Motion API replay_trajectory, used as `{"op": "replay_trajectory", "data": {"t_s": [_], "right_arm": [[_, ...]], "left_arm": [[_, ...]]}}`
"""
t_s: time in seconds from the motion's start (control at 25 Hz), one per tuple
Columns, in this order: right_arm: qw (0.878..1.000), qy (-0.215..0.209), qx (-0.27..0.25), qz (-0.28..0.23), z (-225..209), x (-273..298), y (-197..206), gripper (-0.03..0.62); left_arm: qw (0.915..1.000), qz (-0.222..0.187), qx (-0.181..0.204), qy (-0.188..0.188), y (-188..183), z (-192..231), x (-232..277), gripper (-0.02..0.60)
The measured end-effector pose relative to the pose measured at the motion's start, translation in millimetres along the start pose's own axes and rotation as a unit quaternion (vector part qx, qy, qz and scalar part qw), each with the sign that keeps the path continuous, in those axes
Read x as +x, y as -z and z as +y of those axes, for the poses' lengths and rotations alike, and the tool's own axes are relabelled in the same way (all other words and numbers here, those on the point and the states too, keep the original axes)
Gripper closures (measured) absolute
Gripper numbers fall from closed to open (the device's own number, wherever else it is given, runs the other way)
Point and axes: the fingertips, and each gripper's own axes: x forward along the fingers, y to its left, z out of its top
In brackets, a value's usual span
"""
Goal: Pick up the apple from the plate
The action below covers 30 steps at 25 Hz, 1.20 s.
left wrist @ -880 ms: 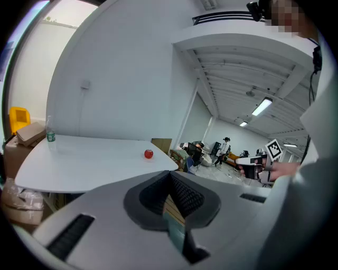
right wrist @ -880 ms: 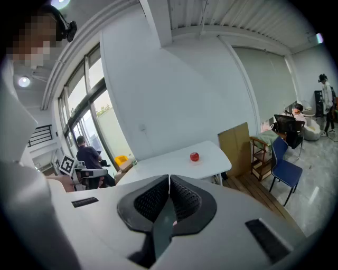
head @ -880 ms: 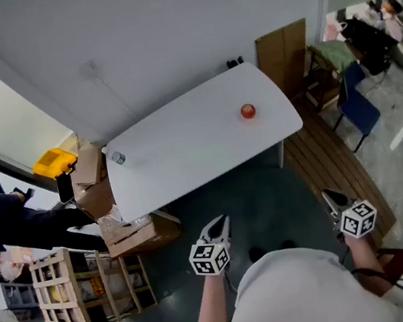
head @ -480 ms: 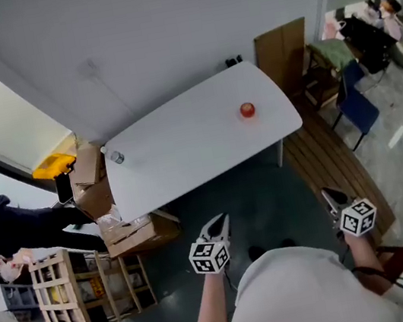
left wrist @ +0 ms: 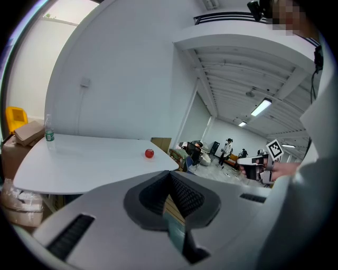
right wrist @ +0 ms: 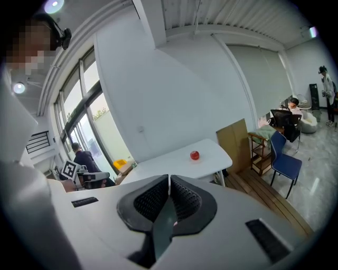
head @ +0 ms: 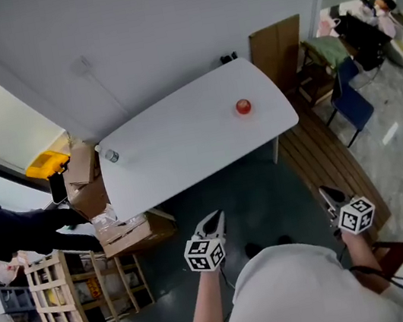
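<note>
Standing back from the white worktop (head: 184,151), the person holds both grippers low, in front of the body. Left gripper (head: 215,216): jaws clenched, nothing between them. Right gripper (head: 325,193): jaws likewise pressed together at the tips, empty. Both point toward the worktop, tilted slightly down.

Apple (head: 243,106): red, sitting on the worktop near its right end, well apart from both grippers. It shows small and far off in the left gripper view (left wrist: 149,153) and the right gripper view (right wrist: 195,155).

Bottle (head: 111,156): upright at the worktop's left end, well apart from the apple.

Cardboard boxes (head: 85,181) are stacked off the left end. A blue chair (head: 352,106) stands to the right. A brown panel (head: 276,50) leans on the wall behind the right end.
</note>
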Motion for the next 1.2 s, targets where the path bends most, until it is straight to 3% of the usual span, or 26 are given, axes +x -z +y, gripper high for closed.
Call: {"op": "replay_trajectory", "data": {"t_s": [0.8,1.2], "right_arm": [[1.000,0.020,0.008,-0.003,43.0,16.1,28.0,0.556],[1.000,0.011,0.008,0.001,59.7,30.4,22.6,0.556]], "left_arm": [[0.9996,0.007,0.010,0.026,3.5,38.4,-23.9,0.580],[0.9995,0.007,0.006,0.029,0.0,47.7,-18.1,0.580]]}}
